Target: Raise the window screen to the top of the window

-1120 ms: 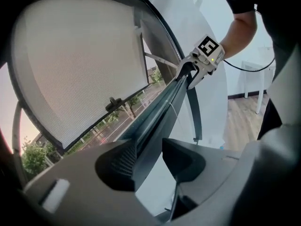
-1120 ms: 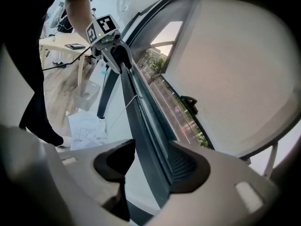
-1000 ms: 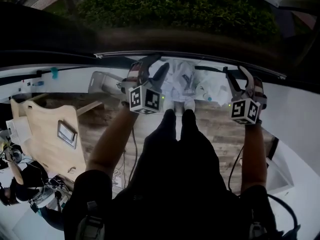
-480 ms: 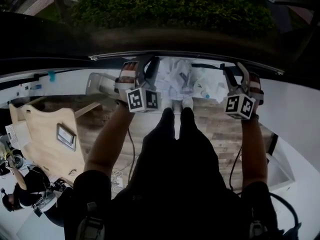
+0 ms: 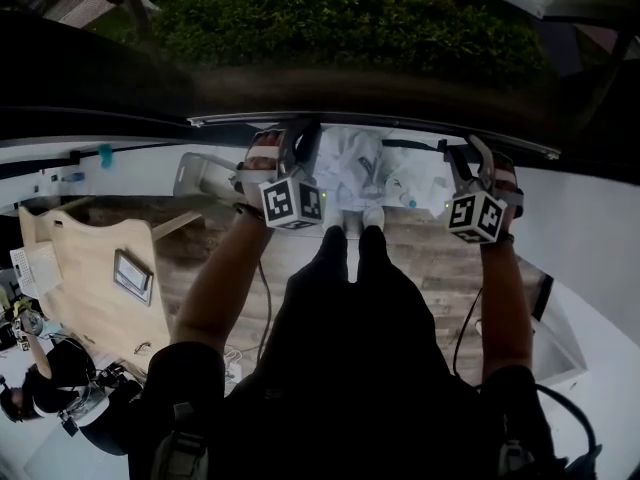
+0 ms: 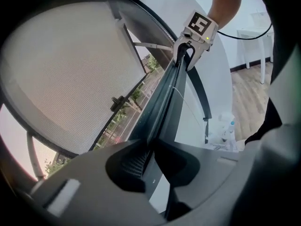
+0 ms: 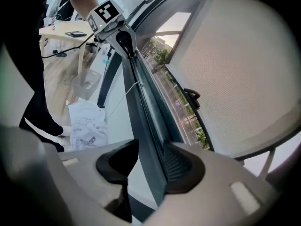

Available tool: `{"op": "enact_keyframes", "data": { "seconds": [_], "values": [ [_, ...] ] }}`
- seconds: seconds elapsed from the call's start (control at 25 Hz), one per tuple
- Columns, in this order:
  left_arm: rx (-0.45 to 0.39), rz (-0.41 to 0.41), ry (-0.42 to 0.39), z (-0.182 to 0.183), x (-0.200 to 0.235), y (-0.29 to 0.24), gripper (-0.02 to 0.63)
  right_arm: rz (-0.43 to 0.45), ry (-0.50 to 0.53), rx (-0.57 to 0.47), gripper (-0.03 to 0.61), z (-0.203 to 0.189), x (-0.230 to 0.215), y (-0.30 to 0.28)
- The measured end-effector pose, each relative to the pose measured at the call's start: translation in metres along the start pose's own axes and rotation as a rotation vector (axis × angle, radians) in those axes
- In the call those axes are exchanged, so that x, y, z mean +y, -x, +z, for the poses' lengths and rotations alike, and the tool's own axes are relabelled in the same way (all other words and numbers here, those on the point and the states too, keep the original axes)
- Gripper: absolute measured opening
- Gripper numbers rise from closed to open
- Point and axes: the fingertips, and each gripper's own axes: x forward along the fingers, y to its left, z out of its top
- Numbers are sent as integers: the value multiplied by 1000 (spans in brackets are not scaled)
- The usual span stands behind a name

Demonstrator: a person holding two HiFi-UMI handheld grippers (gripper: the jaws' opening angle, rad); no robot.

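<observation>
Left gripper [image 5: 296, 140] and right gripper [image 5: 467, 154] up at the window screen bar [image 5: 385, 120], jaws just closing around it, hedge [image 5: 340, 18] beyond

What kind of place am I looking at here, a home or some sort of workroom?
Probably an indoor workroom or lab beside a big window, though I can't be sure. A mesh window screen has a hedge outside it, and inside there is a wood-plank floor and a plywood table.
</observation>
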Motion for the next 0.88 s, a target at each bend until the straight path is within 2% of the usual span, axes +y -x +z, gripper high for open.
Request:
{"op": "enact_keyframes", "data": {
  "seconds": [0.24, 0.48, 0.72, 0.88],
  "values": [
    [-52, 87, -16, 25, 33, 25, 52, -97, 7, -26, 163, 15, -32, 27],
    [-47, 82, -38, 33, 40, 31, 52, -82, 12, -14, 123, 19, -47, 41],
    [-67, 133, -33, 53, 66, 52, 54, -154, 34, -39, 69, 32, -75, 65],
    [-84, 154, -29, 64, 82, 65, 54, -188, 15, -50, 48, 43, -96, 83]
  ]
}}
